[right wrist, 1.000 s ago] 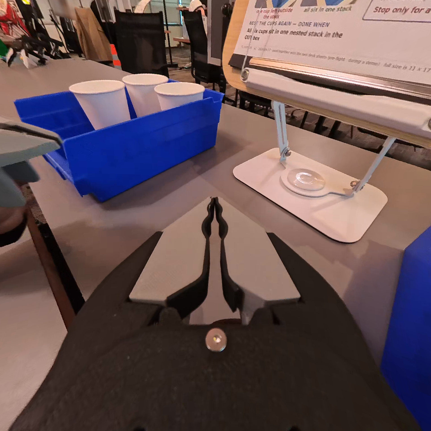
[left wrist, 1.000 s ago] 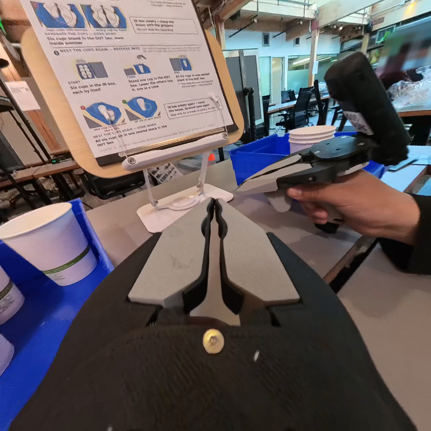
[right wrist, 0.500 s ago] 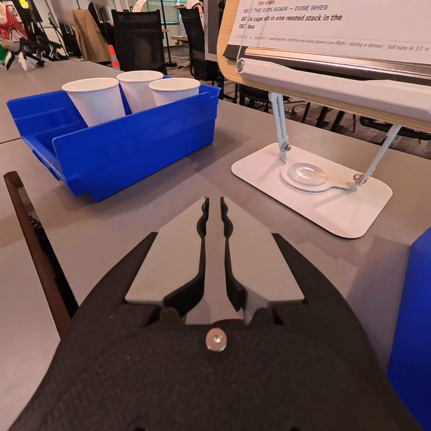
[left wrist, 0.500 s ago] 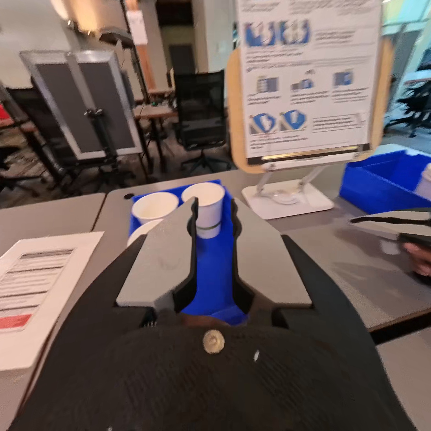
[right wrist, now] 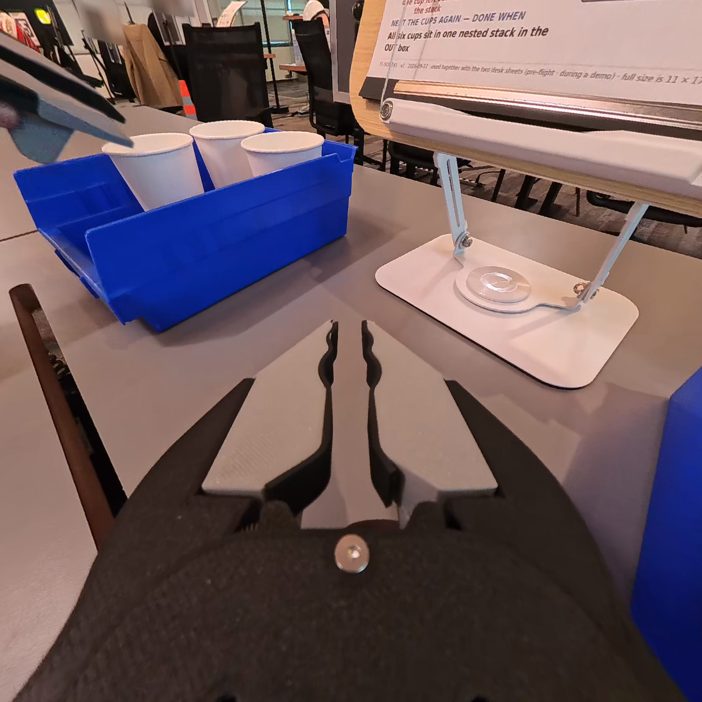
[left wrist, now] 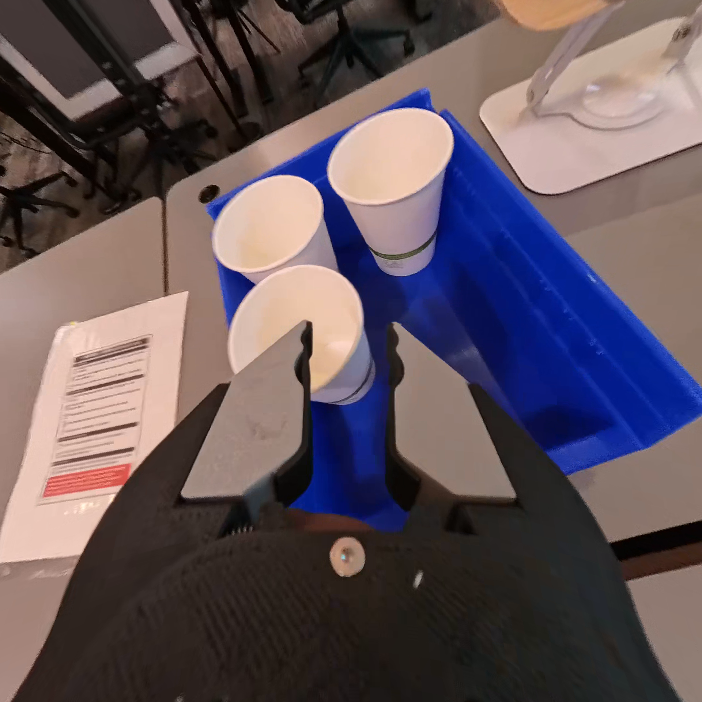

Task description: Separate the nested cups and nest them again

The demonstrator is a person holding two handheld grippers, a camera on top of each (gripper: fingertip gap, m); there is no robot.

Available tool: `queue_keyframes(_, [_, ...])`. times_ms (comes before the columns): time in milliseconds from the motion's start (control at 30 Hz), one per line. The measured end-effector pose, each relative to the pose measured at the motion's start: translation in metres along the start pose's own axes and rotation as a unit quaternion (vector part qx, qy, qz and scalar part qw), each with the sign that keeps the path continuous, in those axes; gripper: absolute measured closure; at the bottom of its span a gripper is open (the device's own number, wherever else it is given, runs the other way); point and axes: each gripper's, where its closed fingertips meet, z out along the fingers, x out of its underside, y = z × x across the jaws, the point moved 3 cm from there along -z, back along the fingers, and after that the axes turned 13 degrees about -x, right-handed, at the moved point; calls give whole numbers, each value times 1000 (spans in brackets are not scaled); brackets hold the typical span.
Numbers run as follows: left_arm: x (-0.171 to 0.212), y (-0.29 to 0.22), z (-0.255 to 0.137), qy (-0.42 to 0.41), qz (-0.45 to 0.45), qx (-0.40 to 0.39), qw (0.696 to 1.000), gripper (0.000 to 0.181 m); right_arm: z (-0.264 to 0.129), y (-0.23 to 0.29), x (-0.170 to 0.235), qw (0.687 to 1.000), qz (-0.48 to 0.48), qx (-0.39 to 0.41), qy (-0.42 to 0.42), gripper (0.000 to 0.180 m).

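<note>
Cups: three white paper ones stand singly in a blue bin (left wrist: 532, 323) on the grey table (left wrist: 626, 212), crowded at its far end. The near cup (left wrist: 300, 323) sits just beyond the left gripper (left wrist: 347, 328), with the left cup (left wrist: 266, 224) and the right cup (left wrist: 391, 182) behind it; the near and left cups look to be touching, the right one stands a little apart. None is inside another, so as far as these three go the separating looks done and the nesting not begun (the task may involve more cups than show here; a second blue bin (right wrist: 676, 532) appears only as a corner at the right gripper's side, its contents hidden).

The left gripper hovers above the near cup with its jaws open and nothing between them, one tip over the cup's mouth. I would judge a pick of this cup to be the step in hand. The right gripper (right wrist: 348, 326) is held low over bare table, well apart from the cups, jaws parted only a little and holding nothing.

The table is plain, matte grey. On it also stand a white stand (right wrist: 513, 315) carrying a wooden board with a printed sheet, and a printed paper (left wrist: 87, 418) left of the bin. Beyond is an open office with black chairs (right wrist: 228, 72) and other desks.
</note>
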Motion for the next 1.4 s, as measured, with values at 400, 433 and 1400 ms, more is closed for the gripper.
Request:
queue_keyframes(400, [15,-25,12,53,94,24,994,181,-4,-4,-4,1000,19,-5,-15,170])
queue_keyframes(433, [13,-26,7,47,115,17,992,181,-4,-4,-4,1000,23,-8,-17,170])
queue_keyframes(1400, [-31,-250,-109,-228,570,60,787,181,-24,48,-57,972,96,-174,-125,143])
